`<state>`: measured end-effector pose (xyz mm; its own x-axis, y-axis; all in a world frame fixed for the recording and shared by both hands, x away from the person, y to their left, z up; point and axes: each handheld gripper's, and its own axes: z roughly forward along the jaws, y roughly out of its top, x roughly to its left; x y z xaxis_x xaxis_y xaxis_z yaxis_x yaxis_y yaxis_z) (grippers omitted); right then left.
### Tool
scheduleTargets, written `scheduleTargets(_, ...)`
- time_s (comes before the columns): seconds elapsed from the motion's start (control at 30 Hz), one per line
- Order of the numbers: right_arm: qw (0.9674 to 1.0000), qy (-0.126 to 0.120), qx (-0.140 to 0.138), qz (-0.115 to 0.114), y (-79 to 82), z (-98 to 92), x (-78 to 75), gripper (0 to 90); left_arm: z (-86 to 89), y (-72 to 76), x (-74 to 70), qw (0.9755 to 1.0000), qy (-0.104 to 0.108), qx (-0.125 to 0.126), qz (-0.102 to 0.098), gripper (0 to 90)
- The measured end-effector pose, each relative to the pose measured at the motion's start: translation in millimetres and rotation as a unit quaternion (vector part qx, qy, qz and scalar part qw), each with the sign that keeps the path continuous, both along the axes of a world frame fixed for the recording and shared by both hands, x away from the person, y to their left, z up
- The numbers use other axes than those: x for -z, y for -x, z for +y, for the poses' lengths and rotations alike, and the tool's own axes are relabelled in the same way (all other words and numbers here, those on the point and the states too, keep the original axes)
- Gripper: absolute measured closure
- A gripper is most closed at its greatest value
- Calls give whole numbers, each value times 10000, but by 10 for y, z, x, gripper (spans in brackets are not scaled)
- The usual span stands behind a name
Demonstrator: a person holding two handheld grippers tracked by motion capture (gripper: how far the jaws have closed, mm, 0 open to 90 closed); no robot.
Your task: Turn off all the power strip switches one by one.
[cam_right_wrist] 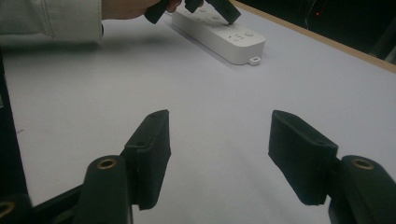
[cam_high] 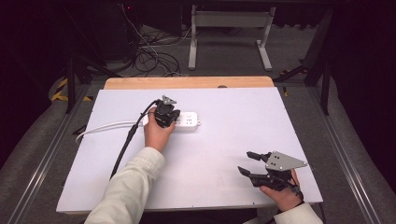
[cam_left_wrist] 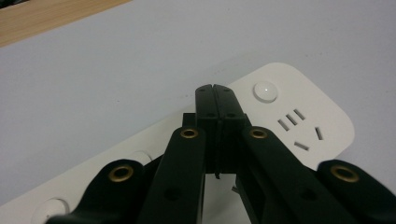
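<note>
Left gripper (cam_left_wrist: 215, 88): jaws were closed, pads pressed flat together with no gap and nothing between them. The tips sat over the top face of the white power strip (cam_left_wrist: 299, 116), beside its round button (cam_left_wrist: 265, 90); whether they actually touched the plastic could not be told. In the high view the left gripper (cam_high: 166, 113) was above the left part of the power strip (cam_high: 189, 121), the person's left hand (cam_high: 158, 133) wrapped around it, white sleeve (cam_high: 128, 186) coming in from the bottom.

Right gripper (cam_right_wrist: 219, 154): jaws were wide open, bare tabletop between the two pads, holding nothing and touching nothing. In the high view the right gripper (cam_high: 250, 163) was low over the near right part of the table (cam_high: 224, 154), held by the right hand (cam_high: 282, 193), jaws pointing left, well apart from the strip.

Power strip lay in the middle-left of the white table, long axis left to right, its white cord (cam_high: 105, 127) running off to the left edge. A black cable (cam_high: 128, 140) trailed from the left gripper toward the near edge.

View differences: the left gripper view gave the socket slots (cam_left_wrist: 299, 128) and the button up close. The right gripper view showed the strip (cam_right_wrist: 219, 32) end-on from afar, with a small tab at its near corner, and the left gripper's closed tips (cam_right_wrist: 229, 11) coming down onto its top. The high view showed the wooden table edge (cam_high: 187, 82) beyond the white surface and the floor cables (cam_high: 149, 51) behind.

No containers were on the table.
</note>
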<state>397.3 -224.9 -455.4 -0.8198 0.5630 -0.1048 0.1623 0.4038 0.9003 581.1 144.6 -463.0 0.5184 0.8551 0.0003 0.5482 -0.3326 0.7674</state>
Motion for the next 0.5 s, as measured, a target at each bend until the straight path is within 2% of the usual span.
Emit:
scheduleTargets(0.1, 10000, -1, 1, 1, 2, 0, -1, 394, -15, 3, 12, 10000, 41, 4, 13, 899)
scheduleTargets(0.27, 10000, -9, -6, -6, 4, 1, 0, 394, -23, 4, 24, 10000, -39, 2, -44, 899)
scheduleTargets(0.5, 10000, -8, -22, -3, 5, 3, 2, 394, -20, 1, 38, 10000, 16, -35, -21, 899)
